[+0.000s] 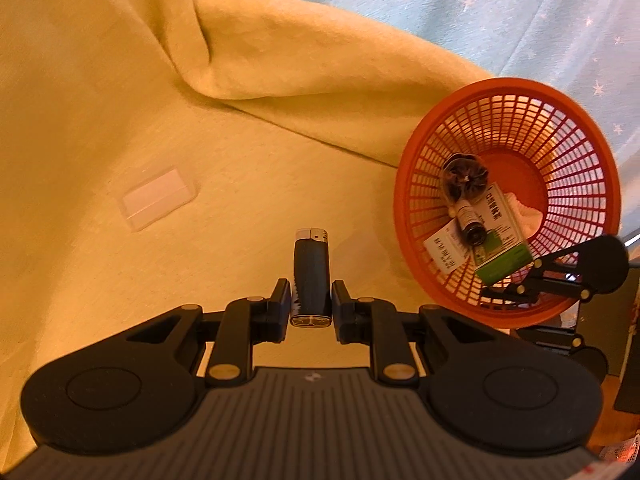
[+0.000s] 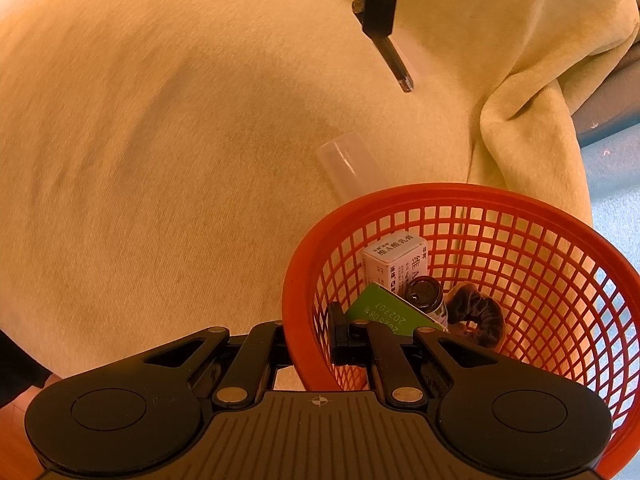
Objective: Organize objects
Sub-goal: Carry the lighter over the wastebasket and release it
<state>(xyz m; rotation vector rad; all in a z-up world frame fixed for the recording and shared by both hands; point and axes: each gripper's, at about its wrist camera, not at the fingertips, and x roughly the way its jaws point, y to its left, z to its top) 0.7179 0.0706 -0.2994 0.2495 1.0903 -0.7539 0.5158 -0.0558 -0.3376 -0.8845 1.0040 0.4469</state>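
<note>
A black lighter with a silver cap is held above the yellow blanket, and my left gripper is shut on its lower half. In the right wrist view the same lighter hangs at the top. To the right, an orange mesh basket is tilted. My right gripper is shut on the basket's near wall. Inside it lie a white box, a green box, a small dark bottle and a dark scrunchie.
A clear plastic case lies on the yellow blanket, to the left of the lighter; the same case sits just beyond the basket. The blanket bunches into a thick fold at the back. Blue starred fabric lies behind.
</note>
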